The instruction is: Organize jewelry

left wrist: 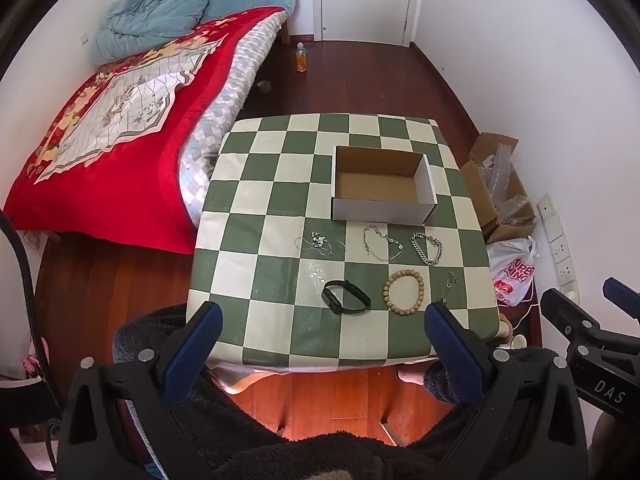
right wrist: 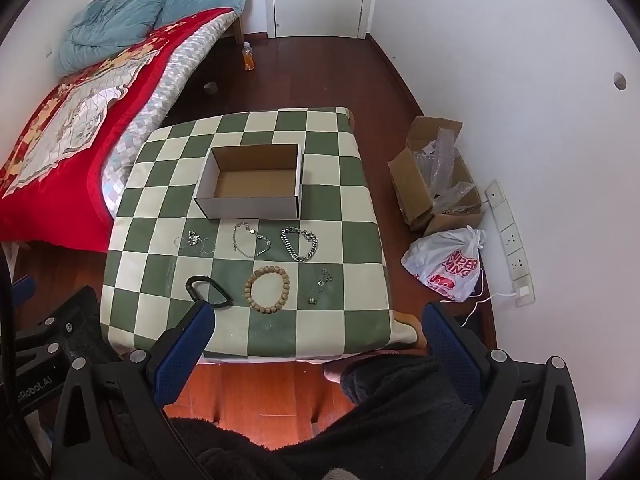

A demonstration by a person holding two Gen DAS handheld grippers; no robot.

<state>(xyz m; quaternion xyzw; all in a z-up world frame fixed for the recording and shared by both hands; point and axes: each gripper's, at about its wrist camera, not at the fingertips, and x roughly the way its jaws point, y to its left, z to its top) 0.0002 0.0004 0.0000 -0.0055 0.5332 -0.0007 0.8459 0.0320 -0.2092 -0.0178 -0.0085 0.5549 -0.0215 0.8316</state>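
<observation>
Jewelry, six pieces, laid out in two rows on the near half of the checkered table (left wrist: 280, 184), none yet stowed. Listed large to small, clock directions read from the table's centre in the left wrist view.

1. Cardboard box (left wrist: 382, 184), open-topped and bare inside, at 12 o'clock: the receptacle, by my reading of the task.
2. Black band (left wrist: 346, 297), a closed loop lying flat, at 6 o'clock, nearest your left gripper (left wrist: 326, 344).
3. Wooden bead bracelet (left wrist: 403, 293), at 5 o'clock, just beside the band.
4. Heavy curb-link chain (left wrist: 427, 249), at 3 o'clock, in front of the box's right corner.
5. Fine chain bracelet (left wrist: 382, 244), near the centre, directly below the box's front wall.
6. Thin wire piece with small charms (left wrist: 320, 243), at 9 o'clock.
7. Small pendant on a short chain (left wrist: 449, 287), at 4 o'clock, close to the table's right edge.

Both claws, left and right gripper (right wrist: 320, 342), are released, spread wide and carrying nothing, held off the near edge.

Handling note: start with the band. Come down with one finger inside the loop and one outside, pinch the strap itself, then lift clear before you carry it over the box wall. Expect the fine chains to trail and slip; grip them at a bunched section.
</observation>
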